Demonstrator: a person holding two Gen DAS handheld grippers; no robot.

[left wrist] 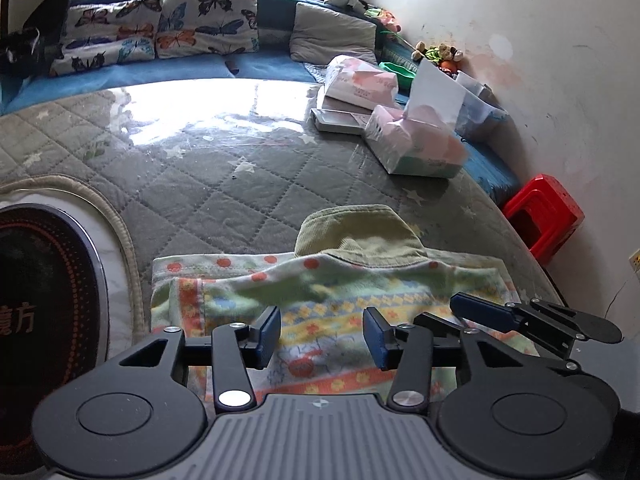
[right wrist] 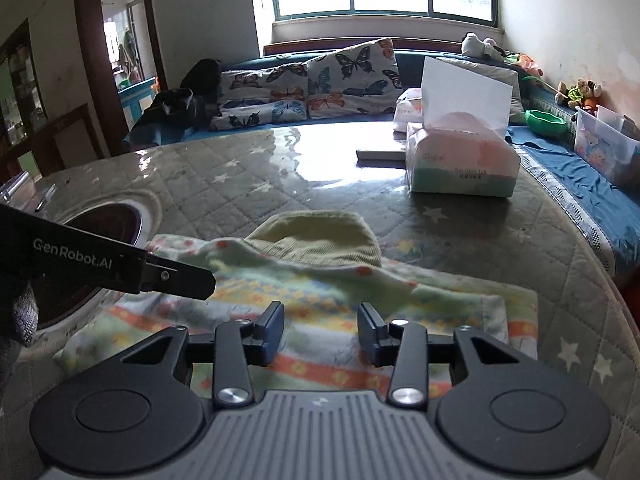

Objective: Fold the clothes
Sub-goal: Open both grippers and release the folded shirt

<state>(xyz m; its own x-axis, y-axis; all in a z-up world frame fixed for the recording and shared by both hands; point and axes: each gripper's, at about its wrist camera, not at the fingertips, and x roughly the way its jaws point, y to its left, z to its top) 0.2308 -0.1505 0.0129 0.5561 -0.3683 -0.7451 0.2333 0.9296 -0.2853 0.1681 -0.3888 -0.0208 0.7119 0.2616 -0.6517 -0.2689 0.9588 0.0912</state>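
Observation:
A small patterned garment with orange dots and flower bands lies partly folded on the quilted table near its front edge. A green corduroy piece shows at its far side. My left gripper hovers open just above the garment's near part, nothing between its fingers. The right gripper's fingers reach in from the right over the garment's right edge. In the right wrist view, my right gripper is open over the same garment, green corduroy beyond. The left gripper's body crosses in from the left.
Tissue packs and a flat box sit at the table's far right. A round inset burner lies left of the garment. Butterfly cushions line a blue bench behind. A red stool stands beside the table.

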